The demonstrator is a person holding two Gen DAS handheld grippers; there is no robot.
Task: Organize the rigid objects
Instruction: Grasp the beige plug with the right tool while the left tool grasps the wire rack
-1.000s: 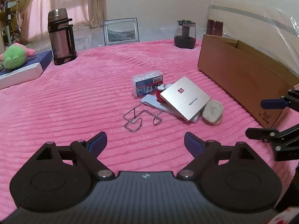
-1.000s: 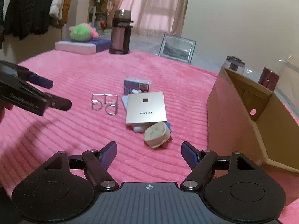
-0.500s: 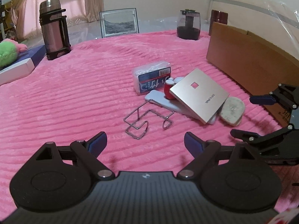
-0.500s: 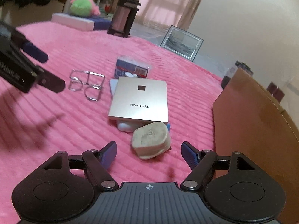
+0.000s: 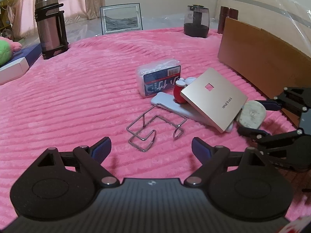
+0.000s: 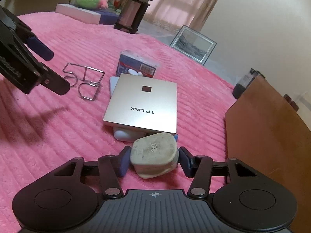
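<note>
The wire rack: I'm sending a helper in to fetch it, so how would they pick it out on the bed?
On the pink ribbed blanket, find the small pile of things beside the cardboard box. The wire rack lies alone on the side of the pile away from the box, just ahead of the left claw. It is the only see-through thing there: bent chrome wire with hooks.

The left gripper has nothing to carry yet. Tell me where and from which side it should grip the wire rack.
Grip the straight top bar of the wire rack, coming down from above on the near side. The rack lies flat on the pink blanket, apart from the pile, so its thin wires offer little from the side. The left gripper hangs open just short of it.
</note>
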